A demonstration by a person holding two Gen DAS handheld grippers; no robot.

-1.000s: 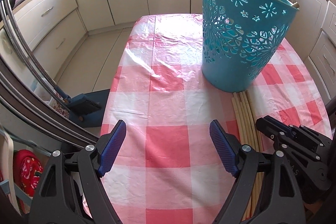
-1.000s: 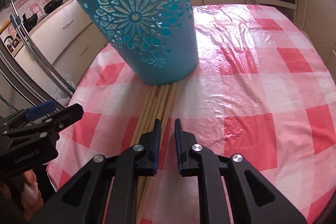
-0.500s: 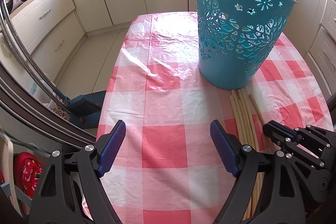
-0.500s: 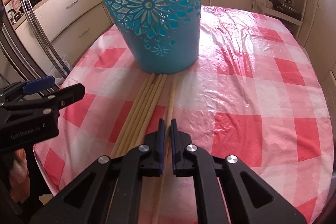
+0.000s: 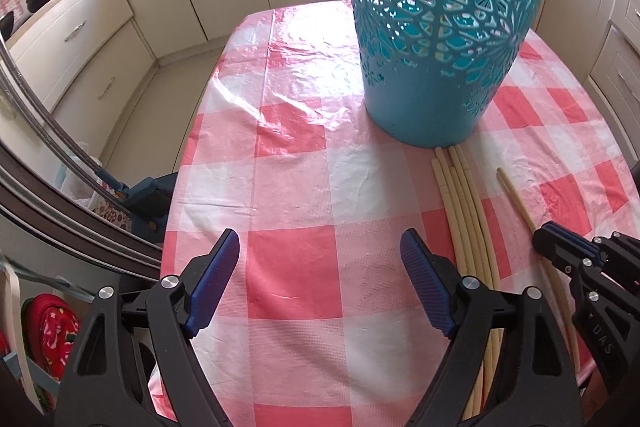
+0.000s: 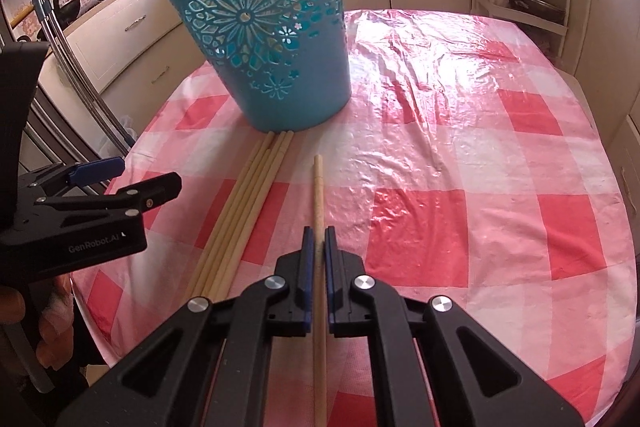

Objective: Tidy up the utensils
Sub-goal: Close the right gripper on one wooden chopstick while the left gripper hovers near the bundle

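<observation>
Here, one wooden stick (image 6: 318, 195) is being pinched by the right hand-held gripper (image 6: 316, 247) at the basket's (image 6: 260, 39) five o'clock; the left hand-held gripper (image 5: 320, 267) is being held spread, empty.

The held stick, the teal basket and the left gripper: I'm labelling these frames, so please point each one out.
held stick (image 6: 318, 187), right wrist view, on the bare shaft ahead of the gripper.
teal basket (image 6: 296, 99), right wrist view, on its lower wall.
left gripper (image 5: 320, 283), left wrist view, midway between its fingertips.

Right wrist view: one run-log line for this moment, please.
right gripper: shut on single wooden stick | left gripper: open, empty | stick bundle: on tablecloth, ends at teal basket
</observation>
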